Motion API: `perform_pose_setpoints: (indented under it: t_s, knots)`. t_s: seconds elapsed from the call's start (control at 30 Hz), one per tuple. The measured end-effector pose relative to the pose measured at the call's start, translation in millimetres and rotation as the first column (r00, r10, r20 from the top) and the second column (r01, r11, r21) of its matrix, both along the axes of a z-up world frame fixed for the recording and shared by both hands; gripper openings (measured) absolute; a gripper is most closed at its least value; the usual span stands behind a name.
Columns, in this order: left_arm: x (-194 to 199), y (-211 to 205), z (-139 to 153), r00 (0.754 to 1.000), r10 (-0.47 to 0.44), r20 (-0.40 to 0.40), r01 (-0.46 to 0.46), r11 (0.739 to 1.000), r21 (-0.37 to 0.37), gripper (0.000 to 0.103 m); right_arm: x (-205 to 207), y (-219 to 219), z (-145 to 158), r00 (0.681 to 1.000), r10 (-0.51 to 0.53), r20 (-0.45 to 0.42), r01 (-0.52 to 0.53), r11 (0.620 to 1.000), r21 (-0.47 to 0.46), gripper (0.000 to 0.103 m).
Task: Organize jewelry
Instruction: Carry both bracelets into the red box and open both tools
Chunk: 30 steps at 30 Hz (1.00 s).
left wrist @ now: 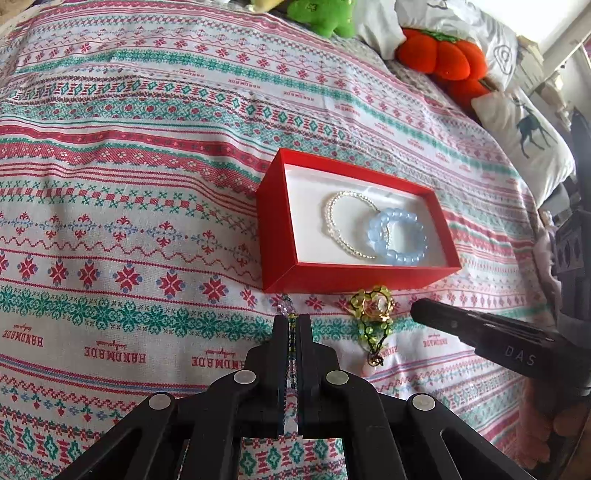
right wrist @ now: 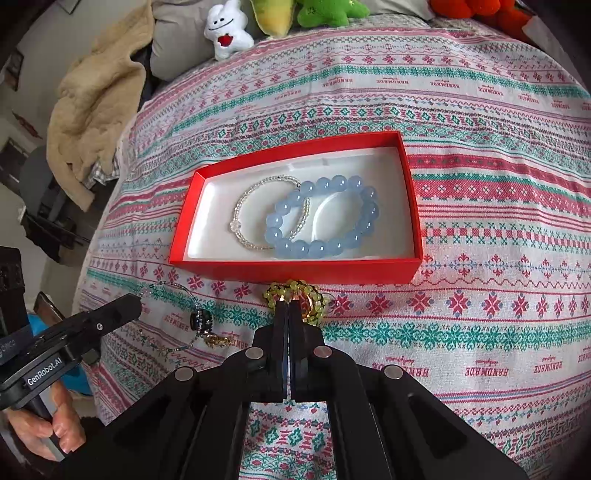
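The right claw (right wrist: 287,304) pinches the green-beaded bracelet (right wrist: 295,295) at frame centre, just below the red box (right wrist: 295,271) (two bracelets inside). The left claw (left wrist: 293,319) clamps a thin beaded strand (left wrist: 291,332). Pickup step; next, lift into the box.

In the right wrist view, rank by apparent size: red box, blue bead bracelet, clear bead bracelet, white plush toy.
1. Red cardboard box, white lining.
2. Blue round-bead bracelet.
3. Clear small-bead bracelet, slightly smaller loop.
4. White plush toy, smallest, though it lies farthest away, so its true size is unsure.
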State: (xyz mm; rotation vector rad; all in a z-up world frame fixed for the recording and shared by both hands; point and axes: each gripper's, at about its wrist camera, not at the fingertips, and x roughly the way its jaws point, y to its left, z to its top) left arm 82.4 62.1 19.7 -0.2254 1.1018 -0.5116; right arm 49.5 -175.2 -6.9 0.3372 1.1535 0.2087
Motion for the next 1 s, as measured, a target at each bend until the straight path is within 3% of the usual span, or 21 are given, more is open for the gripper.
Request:
perform_pose_setpoints:
  t_s: [0.17,0.23,0.3,0.37,0.53,0.6,0.63,1.0]
  knots:
    - [-4,-9,-4,1.000,-0.023,-0.008,0.023,1.000,0.014,0.000,-3,2,-23,0.995,-0.004,-0.103,0.006,1.000,0.020,0.004]
    - [-5,-13,-4,0.999,-0.032,-0.009,0.033,0.999,0.018,0.000,-3,3,-26,0.994,-0.012,-0.109,0.015,0.999,0.031,0.014]
    - [-7,-16,-5,0.999,-0.040,-0.009,0.041,0.999,0.021,0.000,-1,4,-27,0.994,-0.023,-0.108,0.028,0.999,0.046,0.034]
    - [-7,-18,-6,0.999,-0.047,-0.011,0.047,0.999,0.024,0.000,1,6,-28,0.994,-0.032,-0.103,0.037,0.998,0.050,0.037]
    - [-7,-22,-13,0.998,-0.057,-0.027,0.058,0.997,0.043,0.000,9,15,-42,0.991,-0.053,-0.125,0.059,0.998,0.039,0.034]
    - [-6,-23,-16,0.998,-0.058,-0.033,0.059,0.997,0.049,0.000,10,17,-43,0.991,-0.058,-0.117,0.060,0.998,0.015,0.011]
    - [-6,-23,-16,0.998,-0.058,-0.035,0.060,0.997,0.050,0.000,10,15,-43,0.991,-0.056,-0.121,0.059,0.998,0.025,0.009]
    - [-15,-29,7,0.996,-0.088,0.019,0.087,0.996,0.034,0.000,-17,1,9,1.000,-0.014,0.001,0.014,0.999,0.051,0.006]
